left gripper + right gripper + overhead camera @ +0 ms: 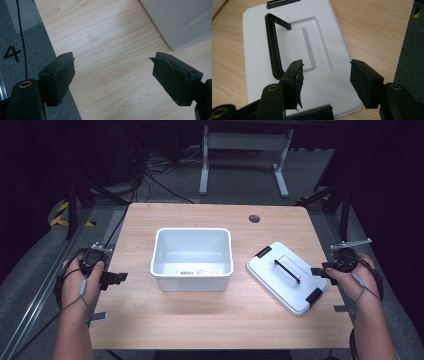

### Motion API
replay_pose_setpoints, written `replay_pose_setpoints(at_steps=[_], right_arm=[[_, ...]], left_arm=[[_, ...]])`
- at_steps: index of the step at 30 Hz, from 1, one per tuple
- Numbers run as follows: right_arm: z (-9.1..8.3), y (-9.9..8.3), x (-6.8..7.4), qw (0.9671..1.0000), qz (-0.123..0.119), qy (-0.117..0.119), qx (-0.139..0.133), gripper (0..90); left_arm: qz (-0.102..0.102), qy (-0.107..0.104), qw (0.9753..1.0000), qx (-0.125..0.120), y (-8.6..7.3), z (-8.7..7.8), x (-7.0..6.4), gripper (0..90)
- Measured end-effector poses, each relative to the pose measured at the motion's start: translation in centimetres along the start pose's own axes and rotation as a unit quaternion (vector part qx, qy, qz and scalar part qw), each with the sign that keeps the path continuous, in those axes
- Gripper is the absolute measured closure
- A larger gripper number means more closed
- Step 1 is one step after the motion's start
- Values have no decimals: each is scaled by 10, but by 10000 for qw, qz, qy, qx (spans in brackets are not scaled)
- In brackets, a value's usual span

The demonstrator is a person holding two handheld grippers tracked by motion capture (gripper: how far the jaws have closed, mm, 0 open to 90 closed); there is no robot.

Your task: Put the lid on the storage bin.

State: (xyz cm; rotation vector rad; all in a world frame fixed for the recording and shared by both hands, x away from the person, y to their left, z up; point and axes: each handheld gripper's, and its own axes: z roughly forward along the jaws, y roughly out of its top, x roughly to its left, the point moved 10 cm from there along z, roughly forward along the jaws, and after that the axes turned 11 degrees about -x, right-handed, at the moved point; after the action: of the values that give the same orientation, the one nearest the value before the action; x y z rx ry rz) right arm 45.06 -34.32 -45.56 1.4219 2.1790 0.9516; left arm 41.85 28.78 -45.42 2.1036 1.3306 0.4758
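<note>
1. The white lid (287,276) is lying flat on the table (165,320), right of centre, turned at an angle to the table's edges.
2. Its black handle (273,47) is standing up from a shallow rectangular recess in its top, and black latches (314,295) are sitting at its two short ends.
3. The white bin (192,259) is sitting upright and open near the table's middle, apart from the lid, showing a barcode label on its inner front wall.
4. My right tool (325,83) is hovering over the lid's near end with jaws spread.

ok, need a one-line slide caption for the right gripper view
Open right claw poised over the white lid, beside its black handle, on the wooden table.
</note>
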Motion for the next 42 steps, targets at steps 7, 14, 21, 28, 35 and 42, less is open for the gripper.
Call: replay_pose_setpoints(at_steps=[7, 14, 21, 28, 35, 42], right_arm=[[-1, 13, 13, 9997, -189, 121, 43, 435], [5, 19, 27, 9988, -374, 273, 139, 428], [19, 28, 58, 9956, -684, 524, 363, 416], [40, 21, 79, 9898, -936, 724, 790, 411], [62, 12, 76, 9857, -1063, 610, 1160, 490], [71, 6, 65, 9815, -1084, 475, 1508, 672]], left_arm=[[88, -61, 9999, -49, 5, -5, -5, 180], [119, -128, 9998, 14, 6, -6, -9, 178], [128, -131, 9998, 24, 6, -7, -10, 179], [197, -123, 9997, 63, 6, -5, -10, 178], [172, -148, 9997, 93, 4, -2, -11, 178], [176, -137, 9997, 98, 4, -2, -10, 178]])
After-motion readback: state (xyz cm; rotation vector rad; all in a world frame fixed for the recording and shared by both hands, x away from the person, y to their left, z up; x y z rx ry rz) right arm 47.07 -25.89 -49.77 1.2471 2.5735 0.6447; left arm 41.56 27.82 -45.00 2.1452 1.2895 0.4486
